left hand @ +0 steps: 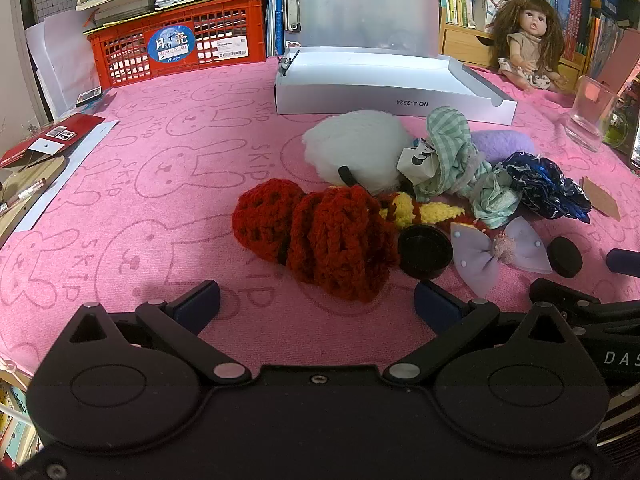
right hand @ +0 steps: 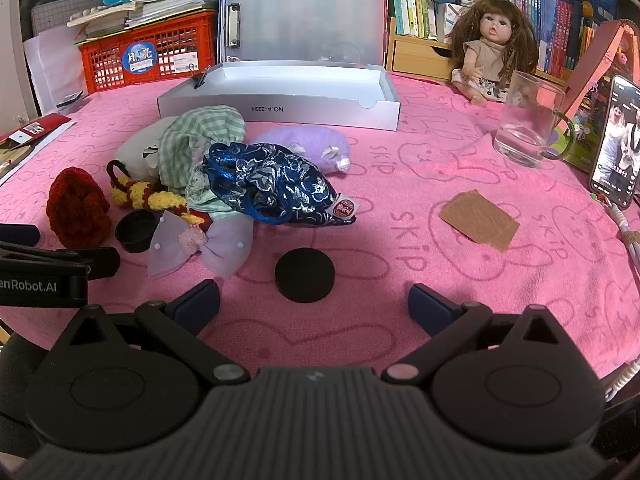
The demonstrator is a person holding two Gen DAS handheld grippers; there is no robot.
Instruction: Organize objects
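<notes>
Hovering with both grippers spread wide and empty, you face the red crocheted piece [left hand: 320,236] (soft, probably light), best pinched across its bunched middle.

Pink bunny-print cloth [right hand: 400,184], white box [right hand: 280,110], glass mug [right hand: 524,128], doll [right hand: 486,64], black lid [right hand: 304,274]

Pink bunny-print tablecloth [right hand: 460,264]; crowded bookshelves [right hand: 532,4]

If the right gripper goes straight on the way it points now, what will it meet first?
Most likely the black round lid, lying flat on the pink cloth just ahead of the open right gripper, slightly left of centre. Exact depth is uncertain.
</notes>
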